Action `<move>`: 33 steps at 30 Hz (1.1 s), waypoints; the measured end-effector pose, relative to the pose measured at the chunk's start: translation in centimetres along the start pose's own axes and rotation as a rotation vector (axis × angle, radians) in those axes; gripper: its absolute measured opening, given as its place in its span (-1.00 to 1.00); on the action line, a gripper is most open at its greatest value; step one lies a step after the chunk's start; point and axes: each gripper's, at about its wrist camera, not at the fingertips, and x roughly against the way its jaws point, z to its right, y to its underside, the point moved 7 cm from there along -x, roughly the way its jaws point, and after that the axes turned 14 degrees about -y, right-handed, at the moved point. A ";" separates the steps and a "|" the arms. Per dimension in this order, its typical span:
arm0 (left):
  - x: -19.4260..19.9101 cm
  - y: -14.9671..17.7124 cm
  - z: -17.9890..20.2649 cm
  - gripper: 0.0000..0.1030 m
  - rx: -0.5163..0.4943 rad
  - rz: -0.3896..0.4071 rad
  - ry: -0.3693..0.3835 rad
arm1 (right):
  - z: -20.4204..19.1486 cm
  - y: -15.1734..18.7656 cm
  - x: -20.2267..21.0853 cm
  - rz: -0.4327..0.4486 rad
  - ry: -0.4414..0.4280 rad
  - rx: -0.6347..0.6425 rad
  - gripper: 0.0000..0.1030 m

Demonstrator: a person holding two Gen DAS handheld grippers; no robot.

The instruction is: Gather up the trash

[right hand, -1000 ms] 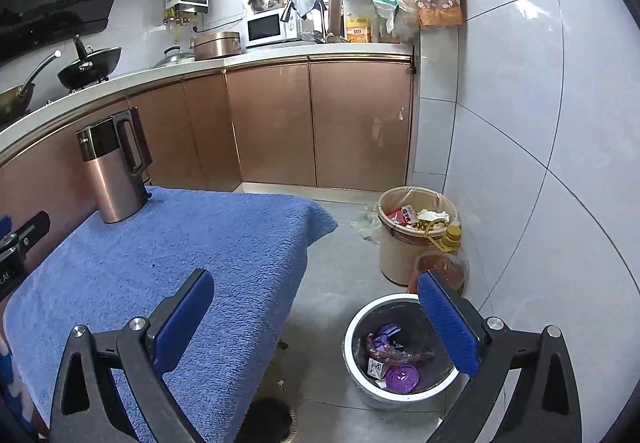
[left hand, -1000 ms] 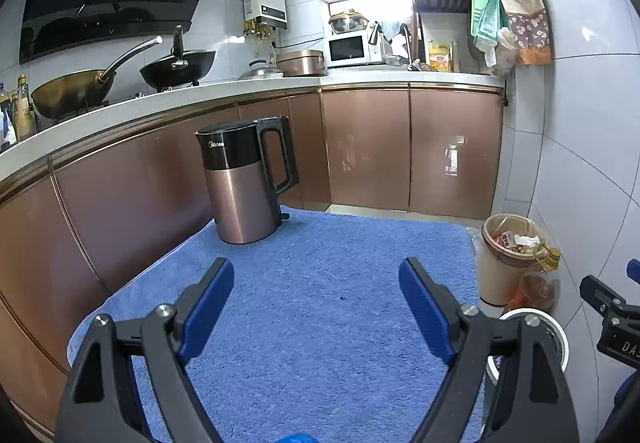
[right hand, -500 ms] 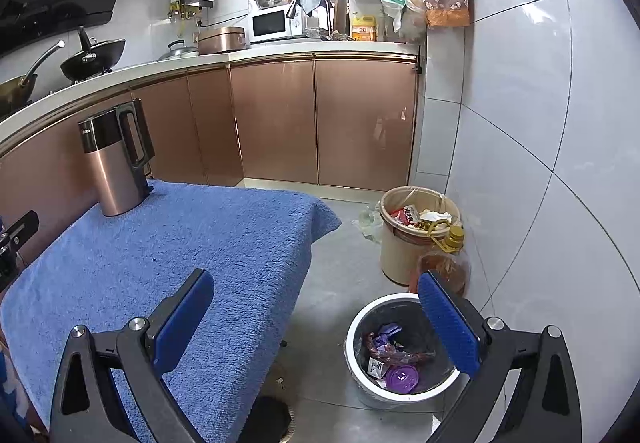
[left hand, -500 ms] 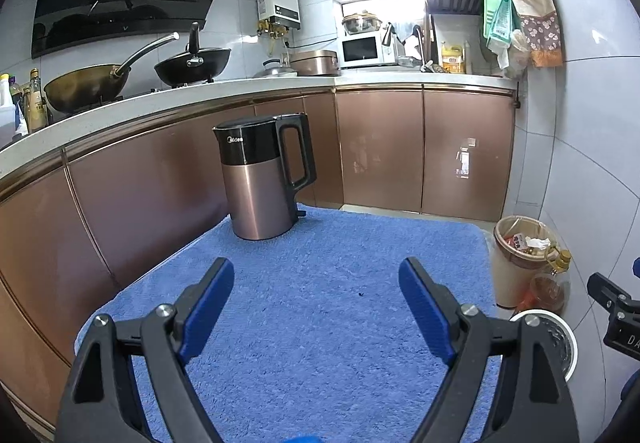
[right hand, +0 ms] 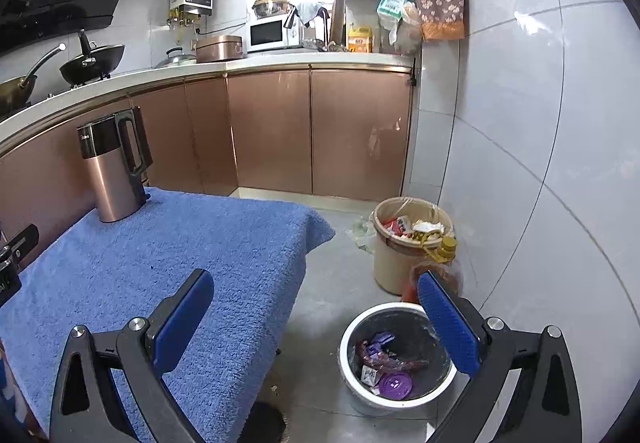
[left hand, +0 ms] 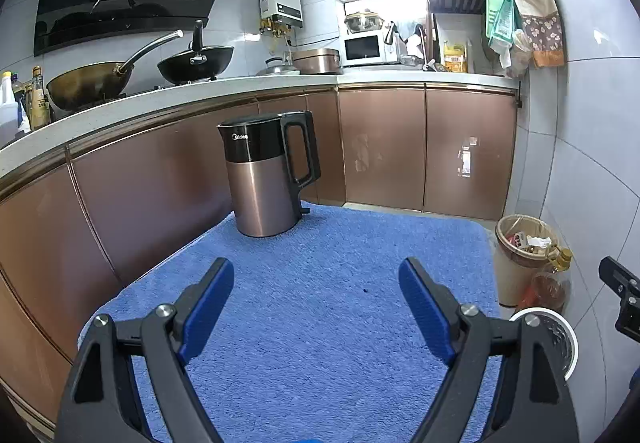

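A white-rimmed trash bin (right hand: 352,335) stands on the floor right of the table, holding wrappers and a purple lid (right hand: 395,384). Its rim also shows in the left wrist view (left hand: 570,335). My left gripper (left hand: 316,283) is open and empty above the blue towel (left hand: 320,263) on the table. My right gripper (right hand: 316,291) is open and empty, held over the table's right edge and the bin. I see no loose trash on the towel (right hand: 180,243), only a tiny dark speck (left hand: 365,290).
A copper electric kettle (left hand: 266,179) stands at the towel's far left corner. A beige bin full of rubbish (right hand: 400,243) and an oil bottle (right hand: 444,263) stand by the tiled wall. Brown cabinets and a counter with woks run behind.
Both grippers have risen and tilted slightly, so the kettle and bins sit lower in view. Both stay open and empty.
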 end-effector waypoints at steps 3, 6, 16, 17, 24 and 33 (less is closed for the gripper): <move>0.2 -0.1 -0.4 0.63 0.009 0.005 -0.003 | -0.2 -0.4 0.4 0.012 0.004 0.010 0.99; 0.4 -0.2 -0.6 0.63 0.012 0.008 -0.010 | -0.3 -0.6 0.8 0.022 0.009 0.024 0.99; 1.3 -0.6 -1.3 0.63 0.023 0.020 -0.027 | -0.6 -1.1 2.1 0.056 0.012 0.036 1.00; 1.4 -0.7 -1.4 0.63 0.023 0.021 -0.028 | -0.7 -1.1 2.2 0.058 0.012 0.036 1.00; 1.5 -0.8 -2.1 0.63 0.028 0.019 -0.037 | -0.9 -1.1 2.8 0.067 0.010 0.039 1.00; 1.7 -0.7 -2.4 0.63 0.031 0.018 -0.037 | -0.9 -1.1 3.0 0.071 0.009 0.042 1.00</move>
